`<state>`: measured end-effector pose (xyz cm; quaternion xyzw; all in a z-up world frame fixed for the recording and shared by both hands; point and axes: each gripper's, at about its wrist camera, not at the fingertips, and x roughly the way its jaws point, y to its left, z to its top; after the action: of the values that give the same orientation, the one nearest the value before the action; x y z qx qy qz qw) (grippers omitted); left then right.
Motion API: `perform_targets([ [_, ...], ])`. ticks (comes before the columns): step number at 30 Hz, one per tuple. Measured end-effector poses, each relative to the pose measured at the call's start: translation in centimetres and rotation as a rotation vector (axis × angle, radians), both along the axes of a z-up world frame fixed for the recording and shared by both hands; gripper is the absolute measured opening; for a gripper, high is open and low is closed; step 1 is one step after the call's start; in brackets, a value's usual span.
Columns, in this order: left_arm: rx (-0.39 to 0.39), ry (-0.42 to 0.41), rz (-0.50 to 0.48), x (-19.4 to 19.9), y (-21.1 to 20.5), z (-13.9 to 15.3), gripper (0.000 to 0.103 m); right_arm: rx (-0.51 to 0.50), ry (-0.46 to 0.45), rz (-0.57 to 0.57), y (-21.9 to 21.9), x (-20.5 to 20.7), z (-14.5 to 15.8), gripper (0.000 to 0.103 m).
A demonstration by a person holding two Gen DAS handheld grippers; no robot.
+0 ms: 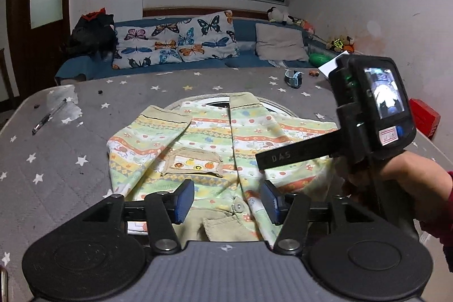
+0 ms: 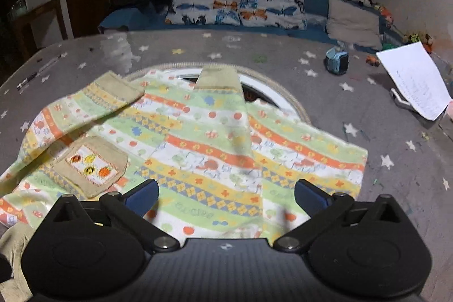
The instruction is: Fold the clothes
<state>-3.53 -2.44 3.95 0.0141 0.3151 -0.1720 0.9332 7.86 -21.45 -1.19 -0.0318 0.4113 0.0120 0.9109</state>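
A child's striped jacket (image 1: pixel 203 143) with green, orange and yellow bands, beige cuffs and a beige chest pocket lies spread on the grey star-patterned table; it fills the middle of the right wrist view (image 2: pixel 198 137). Both sleeves are folded in over the body. My left gripper (image 1: pixel 228 198) is open just above the jacket's near hem, by a button, holding nothing. My right gripper (image 2: pixel 226 193) is open over the jacket's lower right part and holds nothing. Its body and the hand on it show at the right of the left wrist view (image 1: pixel 373 115).
A round white tray (image 2: pixel 271 92) lies under the jacket's far end. A pen (image 1: pixel 49 115) lies at the table's left. A small blue watch (image 2: pixel 337 62) and a white paper sheet (image 2: pixel 413 78) sit at the far right. A sofa with butterfly cushions (image 1: pixel 175 41) stands behind.
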Motion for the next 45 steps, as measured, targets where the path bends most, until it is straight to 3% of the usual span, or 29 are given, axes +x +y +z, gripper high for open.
perform_targets([
  [9,-0.023,-0.009,-0.043,-1.1,-0.4,0.8,0.057,-0.063,0.089,-0.017,0.8,0.4,-1.4,0.103],
  [16,-0.053,-0.050,-0.124,-3.2,-2.0,2.5,0.057,0.009,0.118,-0.076,-0.1,0.5,-1.6,0.103],
  [23,-0.078,-0.078,-0.240,-5.1,-5.0,3.3,0.057,-0.043,0.106,-0.101,0.9,0.3,-1.5,0.103],
  [34,-0.078,-0.104,-0.264,-6.0,-5.2,3.7,0.057,-0.042,0.098,-0.096,0.4,0.2,-1.2,0.103],
  [41,-0.017,-0.147,-0.115,-3.9,-2.2,3.2,0.064,0.059,-0.011,-0.059,-1.5,-0.6,0.9,0.103],
  [45,0.006,-0.101,-0.038,-1.4,-0.7,1.8,0.064,0.065,-0.032,-0.024,-1.7,0.6,1.7,0.102],
])
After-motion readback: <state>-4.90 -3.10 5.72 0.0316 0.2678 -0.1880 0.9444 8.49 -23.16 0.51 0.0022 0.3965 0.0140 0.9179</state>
